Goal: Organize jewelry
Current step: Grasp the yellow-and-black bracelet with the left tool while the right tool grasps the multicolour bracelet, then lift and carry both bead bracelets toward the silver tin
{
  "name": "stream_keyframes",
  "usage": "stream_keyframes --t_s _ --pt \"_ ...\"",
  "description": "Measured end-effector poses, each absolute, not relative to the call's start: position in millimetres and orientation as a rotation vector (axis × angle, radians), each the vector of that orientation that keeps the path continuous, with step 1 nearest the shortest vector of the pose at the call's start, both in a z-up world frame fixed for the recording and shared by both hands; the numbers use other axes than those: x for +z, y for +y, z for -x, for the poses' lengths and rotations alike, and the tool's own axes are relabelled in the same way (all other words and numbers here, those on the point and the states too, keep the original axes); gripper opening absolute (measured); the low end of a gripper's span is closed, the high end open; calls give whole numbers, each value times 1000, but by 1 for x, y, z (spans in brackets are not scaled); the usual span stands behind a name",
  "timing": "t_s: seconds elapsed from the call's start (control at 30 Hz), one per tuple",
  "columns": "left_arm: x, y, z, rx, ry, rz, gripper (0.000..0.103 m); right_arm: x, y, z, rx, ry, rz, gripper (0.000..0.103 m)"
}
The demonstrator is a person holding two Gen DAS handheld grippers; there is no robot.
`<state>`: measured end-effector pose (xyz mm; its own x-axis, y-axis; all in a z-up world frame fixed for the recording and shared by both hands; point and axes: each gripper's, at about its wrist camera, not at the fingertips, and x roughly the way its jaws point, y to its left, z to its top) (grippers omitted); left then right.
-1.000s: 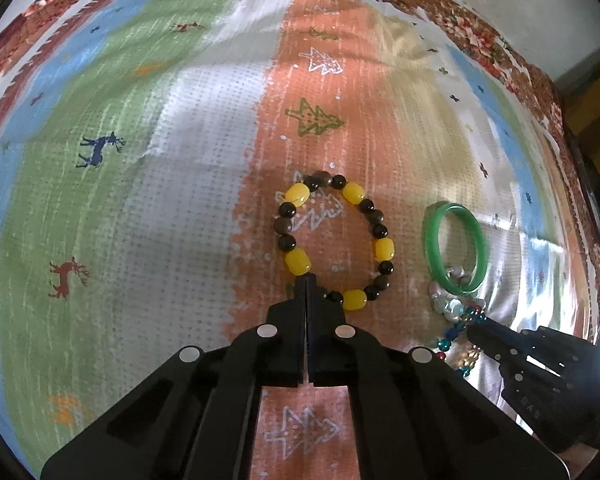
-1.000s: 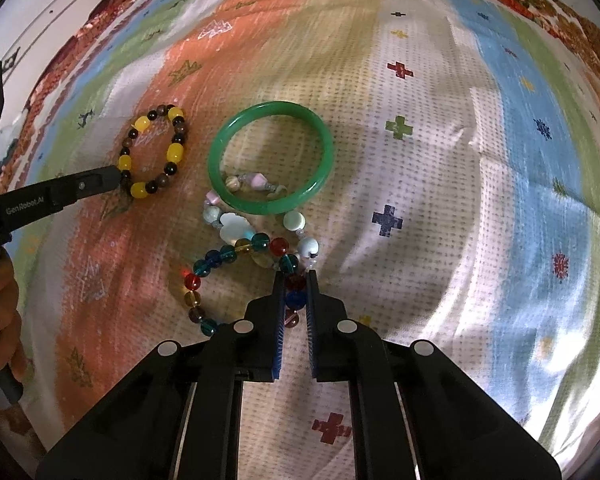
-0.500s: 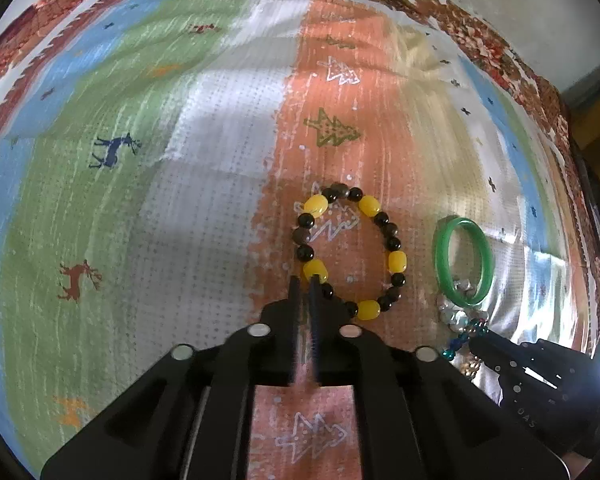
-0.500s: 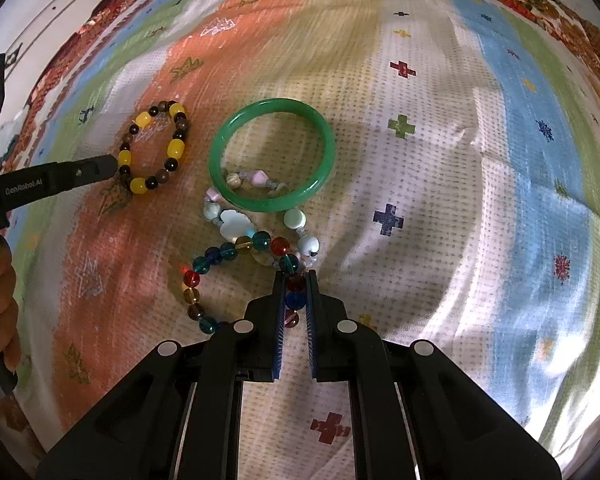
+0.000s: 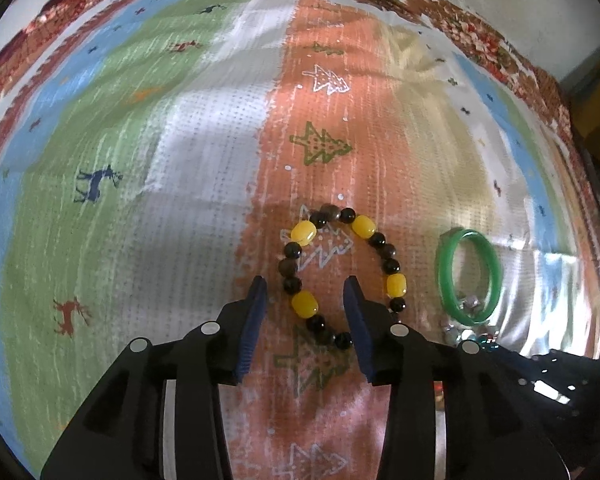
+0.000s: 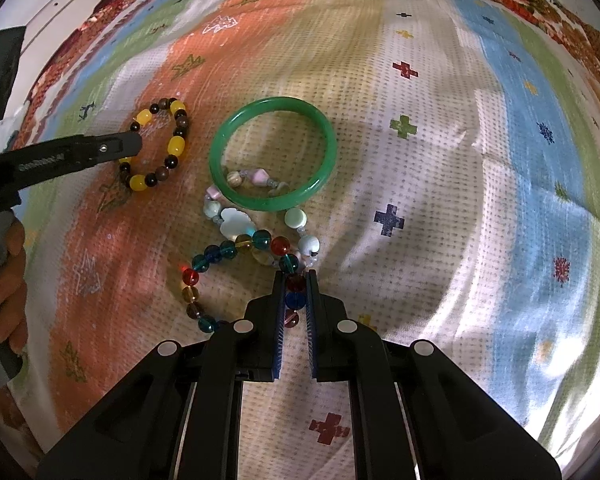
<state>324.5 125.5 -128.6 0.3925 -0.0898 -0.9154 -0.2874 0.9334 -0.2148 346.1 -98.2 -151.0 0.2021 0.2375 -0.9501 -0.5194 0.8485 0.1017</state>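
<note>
Left wrist view: the left gripper (image 5: 305, 294) is opening its jaws over the yellow-and-black bead bracelet (image 5: 340, 268), its near arc between the pads, unpinched, on the orange stripe of the patterned cloth (image 5: 172, 128); the right gripper (image 6: 295, 280) stays clamped on the multicoloured bead bracelet (image 6: 236, 248), beside the green bangle (image 6: 274, 160), mid-cloth; the next move seems to be closing the left jaws on the beads.

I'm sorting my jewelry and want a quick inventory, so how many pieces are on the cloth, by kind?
Beaded bracelets: 3, the yellow and dark bracelet, the pale stone bracelet, the multicolour glass bracelet
Solid bangles: 1, the green bangle
Total: 4
</note>
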Motion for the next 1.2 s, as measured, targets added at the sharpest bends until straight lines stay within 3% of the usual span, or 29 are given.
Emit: stream_keyframes --t_s 0.2,0.4,1.2 --pt "-133 113 -328 154 1197 248 39 -152 -97 -345 536 1259 276 10" --pt "-134 117 -327 197 1206 215 12 -152 -95 -342 529 1246 285 10" --pt "-63 99 -275 87 1070 322 12 -95 -127 -307 556 1135 183 10"
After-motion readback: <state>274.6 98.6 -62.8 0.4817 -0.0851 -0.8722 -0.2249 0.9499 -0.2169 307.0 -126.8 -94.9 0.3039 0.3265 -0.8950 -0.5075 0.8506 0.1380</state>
